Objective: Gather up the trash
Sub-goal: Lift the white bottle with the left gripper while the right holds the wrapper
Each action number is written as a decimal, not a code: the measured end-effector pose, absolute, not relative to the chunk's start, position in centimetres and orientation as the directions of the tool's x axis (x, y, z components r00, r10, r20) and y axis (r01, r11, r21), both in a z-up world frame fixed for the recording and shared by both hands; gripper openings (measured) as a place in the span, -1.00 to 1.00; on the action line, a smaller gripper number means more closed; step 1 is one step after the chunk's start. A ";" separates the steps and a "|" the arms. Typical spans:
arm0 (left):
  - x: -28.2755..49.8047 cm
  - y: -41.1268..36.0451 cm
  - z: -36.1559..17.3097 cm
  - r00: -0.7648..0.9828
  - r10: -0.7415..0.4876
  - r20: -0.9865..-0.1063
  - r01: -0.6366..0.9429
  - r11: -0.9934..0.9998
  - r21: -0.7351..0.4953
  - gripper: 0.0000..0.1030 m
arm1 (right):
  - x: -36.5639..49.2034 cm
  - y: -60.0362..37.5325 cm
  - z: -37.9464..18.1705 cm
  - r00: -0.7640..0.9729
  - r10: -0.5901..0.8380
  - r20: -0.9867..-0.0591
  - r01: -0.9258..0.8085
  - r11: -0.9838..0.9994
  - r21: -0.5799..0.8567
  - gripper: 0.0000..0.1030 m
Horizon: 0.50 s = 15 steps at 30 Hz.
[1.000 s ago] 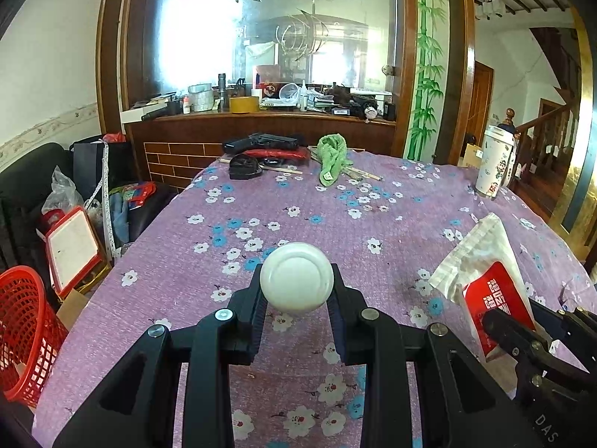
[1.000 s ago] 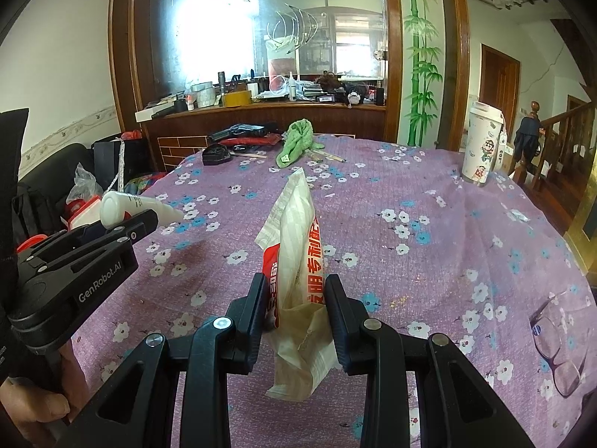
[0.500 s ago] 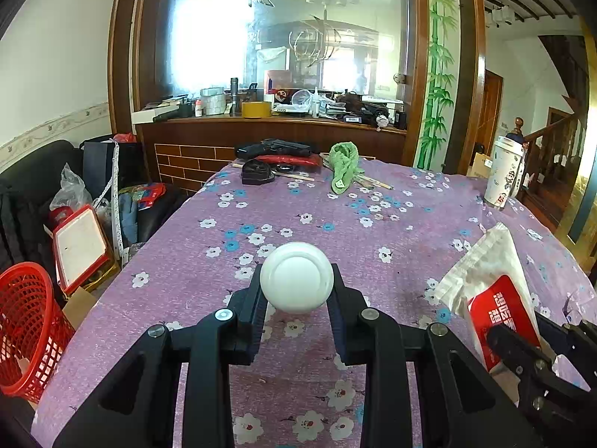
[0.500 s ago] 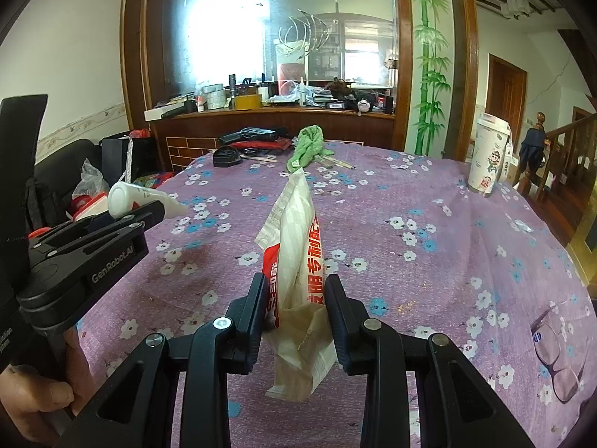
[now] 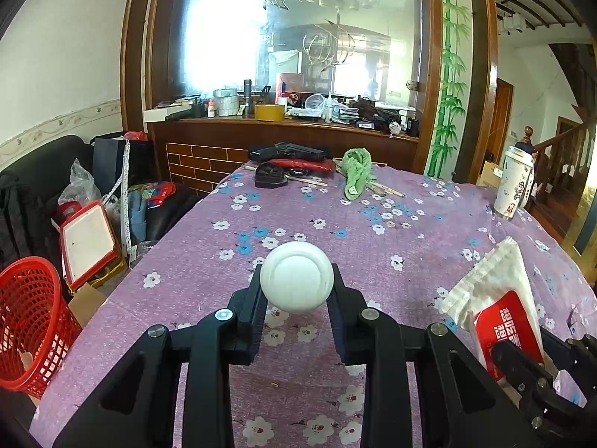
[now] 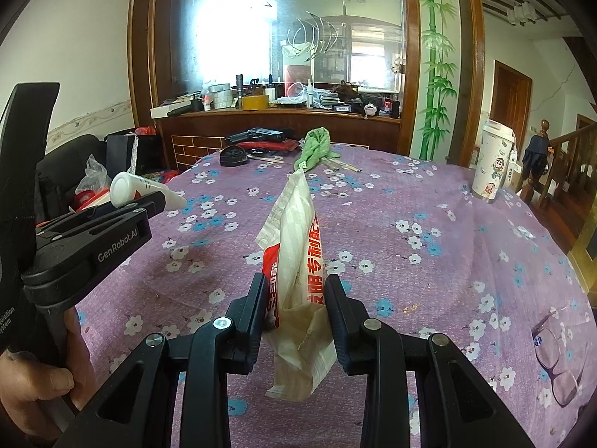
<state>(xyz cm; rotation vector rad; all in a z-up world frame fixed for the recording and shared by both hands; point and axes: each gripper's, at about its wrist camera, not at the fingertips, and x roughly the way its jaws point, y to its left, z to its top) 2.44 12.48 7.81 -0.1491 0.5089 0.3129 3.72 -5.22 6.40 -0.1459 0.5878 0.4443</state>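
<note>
A red plastic mesh basket [image 5: 28, 321] stands on the floor off the left edge of the counter [image 5: 373, 224], beside a red-framed white board [image 5: 87, 242] and crumpled clear bags. The counter wears a purple, coarse-woven cloth printed with white and blue flowers. Above its near part the left gripper [image 5: 296, 298] clamps a smooth white plastic tube [image 5: 296, 282], round cap end facing the camera, black ribbed pads pressed to its sides; from the right wrist view the same tube [image 6: 128, 190] lies level, tapering toward a flat crimped tail, clear of the cloth. Right of it the right gripper [image 6: 296, 308] pinches a crinkled, thin plastic wrapper [image 6: 298, 261], cream with a red panel and red characters, held upright on edge with its serrated top pointing away and its loose lower corner hanging between the fingers; in the left wrist view the wrapper [image 5: 496, 298] shows just right of the tube. At the counter's far edge, beyond the tube, lie a black pistol-shaped object [image 5: 287, 151] on a red pad, a small black case [image 5: 270, 179], and a rumpled green cloth [image 5: 356, 171] over wooden chopsticks. Toward the far right edge stands a tall white paper cup [image 6: 494, 162] with cartoon prints, and at the near right corner clear-rimmed glasses [image 6: 556, 358] lie flat on the cloth.
</note>
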 end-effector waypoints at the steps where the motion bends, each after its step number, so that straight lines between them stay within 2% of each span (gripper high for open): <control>1: 2.4 12.5 7.8 0.826 0.259 -0.500 -0.332 0.941 -0.061 -0.44 | 3.7 -5.2 6.4 0.741 0.363 -0.565 -0.446 0.895 -0.009 -0.34; 15: 2.1 13.0 7.9 0.826 0.281 -0.489 -0.347 0.937 -0.049 -0.44 | 3.3 -4.7 6.3 0.752 0.349 -0.559 -0.447 0.894 -0.043 -0.34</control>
